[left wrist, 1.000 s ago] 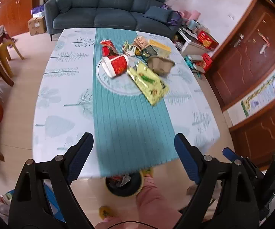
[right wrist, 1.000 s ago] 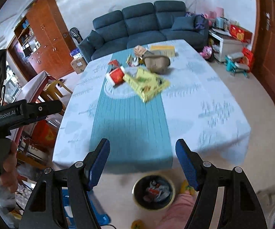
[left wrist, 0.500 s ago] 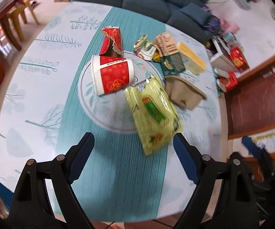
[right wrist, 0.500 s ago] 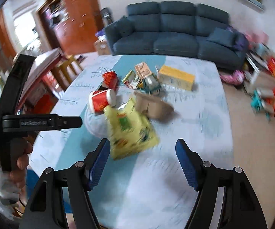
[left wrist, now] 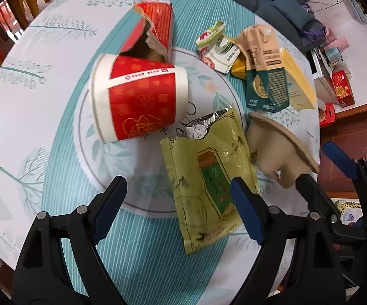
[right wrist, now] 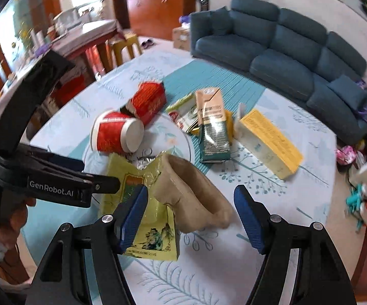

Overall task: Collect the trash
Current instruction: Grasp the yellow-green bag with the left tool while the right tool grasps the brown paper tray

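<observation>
At the table's point(right wrist: 310, 203) middle, trash gathered, brown paper bowl point(right wrist: 196, 193) tipped between the closing, untouching right gripper point(right wrist: 191, 216), left gripper point(left wrist: 178, 208) spread above green snack bag point(left wrist: 206, 190) beside red cup point(left wrist: 137, 99).

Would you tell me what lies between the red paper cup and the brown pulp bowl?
The green foil pouch, torn open, in both wrist views.
</observation>
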Motion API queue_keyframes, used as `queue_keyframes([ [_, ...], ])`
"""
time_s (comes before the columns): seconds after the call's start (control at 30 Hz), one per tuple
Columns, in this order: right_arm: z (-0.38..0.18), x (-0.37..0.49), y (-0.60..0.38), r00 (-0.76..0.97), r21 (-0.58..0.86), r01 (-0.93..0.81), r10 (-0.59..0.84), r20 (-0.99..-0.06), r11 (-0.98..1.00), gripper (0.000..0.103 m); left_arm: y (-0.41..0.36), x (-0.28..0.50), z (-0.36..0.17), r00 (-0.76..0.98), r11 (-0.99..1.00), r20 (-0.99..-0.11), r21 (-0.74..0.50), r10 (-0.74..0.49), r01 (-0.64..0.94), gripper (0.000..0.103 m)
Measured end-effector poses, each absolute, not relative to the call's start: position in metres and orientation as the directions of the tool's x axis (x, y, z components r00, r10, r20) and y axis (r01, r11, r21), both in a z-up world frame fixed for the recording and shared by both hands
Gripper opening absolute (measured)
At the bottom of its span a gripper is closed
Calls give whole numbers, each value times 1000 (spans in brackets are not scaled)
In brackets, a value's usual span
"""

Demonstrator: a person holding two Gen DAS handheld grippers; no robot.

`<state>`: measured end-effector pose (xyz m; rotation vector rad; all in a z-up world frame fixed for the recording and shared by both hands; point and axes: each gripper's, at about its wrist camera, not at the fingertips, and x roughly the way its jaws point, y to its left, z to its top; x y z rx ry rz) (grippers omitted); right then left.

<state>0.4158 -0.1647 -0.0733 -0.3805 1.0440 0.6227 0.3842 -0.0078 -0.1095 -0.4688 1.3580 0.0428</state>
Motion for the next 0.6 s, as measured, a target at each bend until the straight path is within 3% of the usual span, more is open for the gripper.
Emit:
queue_keyframes([
  [0.13,-90,420,-170,293,45,-655,309,-905,754,48,-13,395,-123,203,910,-948,-298,-246,-288,76],
  [0.2,-96,420,-175,266,77,-648,320,-909,758,33,-17,400,-131,197,906,-945,-312,-263,-287,73],
  [0.3,-100,419,-185,231,138,-636,358,-905,759,25,-21,404,-140,185,899,-942,-325,-280,-294,62],
  [0.4,-98,414,-188,221,156,-638,373,-901,754,18,-30,406,-139,184,903,-938,-335,-293,-270,39],
  [0.43,-97,412,-189,218,162,-640,380,-899,751,17,-33,406,-139,185,904,-938,-334,-292,-267,25],
  [0.47,-97,410,-189,217,168,-640,386,-896,750,13,-35,406,-140,180,901,-934,-347,-307,-261,18],
  [0.6,-91,402,-199,214,225,-601,427,-879,766,11,-42,399,-133,198,897,-931,-352,-306,-269,6],
])
